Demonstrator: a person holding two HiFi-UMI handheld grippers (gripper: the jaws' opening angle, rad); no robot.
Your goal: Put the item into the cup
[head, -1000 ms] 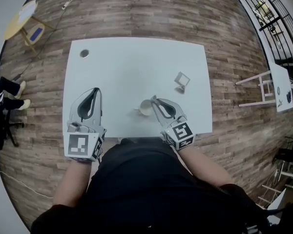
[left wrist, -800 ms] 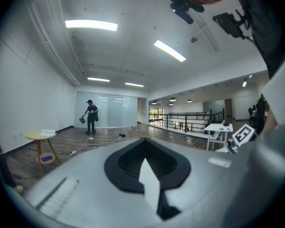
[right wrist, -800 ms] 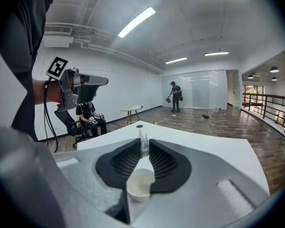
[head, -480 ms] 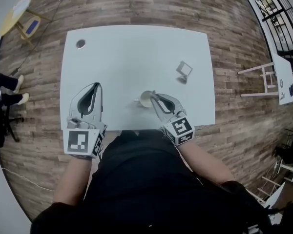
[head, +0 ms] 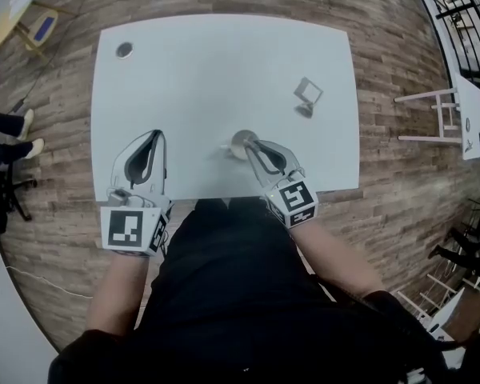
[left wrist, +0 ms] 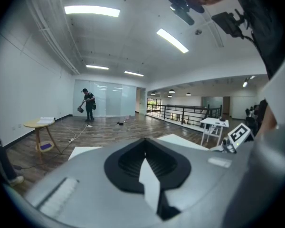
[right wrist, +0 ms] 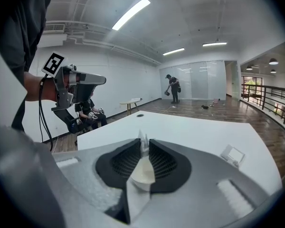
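None of the transfer is done, on this evidence. The small square grey-and-clear flat item [head: 307,94] lies on the white rectangular table [head: 216,62], untouched. In the head view it is at about 2 o'clock from the small cream round cup [head: 240,142] and well apart from it. The right gripper [head: 250,146] is clamped on the cup's wall at the rim; the right gripper view shows the cream wall pinched between the dark ribbed pads [right wrist: 164,163]. The cup is near the table's 6 o'clock edge. The left gripper [head: 155,135] is empty, jaws pressed together, at about 9 o'clock from the cup. Judgement: the cup is secured; picking up the item and dropping it into the cup are both outstanding. The cup's inside appears empty, though the gripper partly covers it. Writing: no brand, label or legible text is found on cup, item or table. Each gripper's cube carries a black-and-white square marker [head: 130,229], which is a pattern, not lettering. A small dark round object [head: 125,50] sits near the table's 10 o'clock corner, unmarked.
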